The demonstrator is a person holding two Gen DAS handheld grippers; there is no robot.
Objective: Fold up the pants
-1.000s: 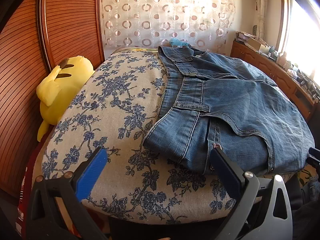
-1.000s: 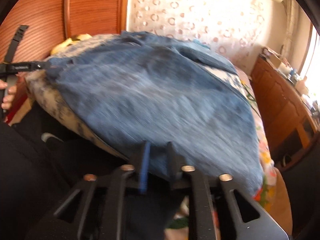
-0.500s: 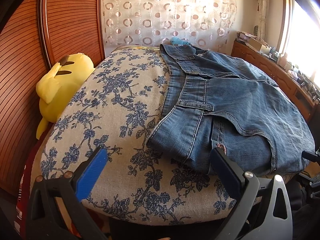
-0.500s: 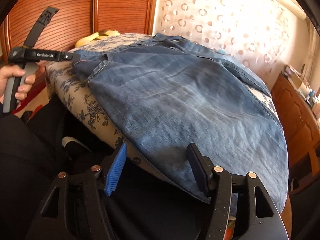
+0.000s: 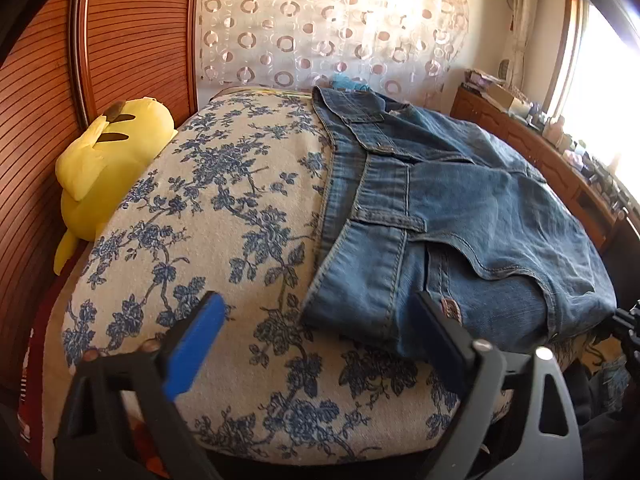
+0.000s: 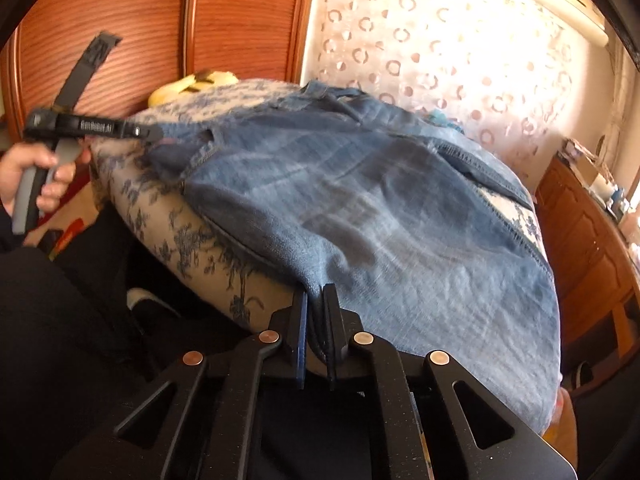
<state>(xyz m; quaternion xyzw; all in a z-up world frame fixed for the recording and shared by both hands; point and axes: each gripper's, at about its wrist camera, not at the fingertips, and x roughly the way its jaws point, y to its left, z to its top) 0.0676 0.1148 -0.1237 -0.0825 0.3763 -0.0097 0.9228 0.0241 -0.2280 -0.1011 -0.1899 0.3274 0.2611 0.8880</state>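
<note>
Jeans (image 5: 460, 216) lie on the floral bed (image 5: 224, 208) (seemingly folded once); further folds remain. Right gripper (image 6: 315, 312) has just clamped the near hem; left gripper (image 5: 320, 332), closing slightly, gapes beside the waistband corner.

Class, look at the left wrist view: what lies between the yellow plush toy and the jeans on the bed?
Only the bare flowered bedcover lies between the yellow plush toy and the jeans; the left wrist view shows it.

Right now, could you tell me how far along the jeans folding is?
Done: the jeans lie across the bed. In hand: right tongs have just closed on the near denim edge; left tongs stand open at the waistband corner. Left: the folding itself.
</note>
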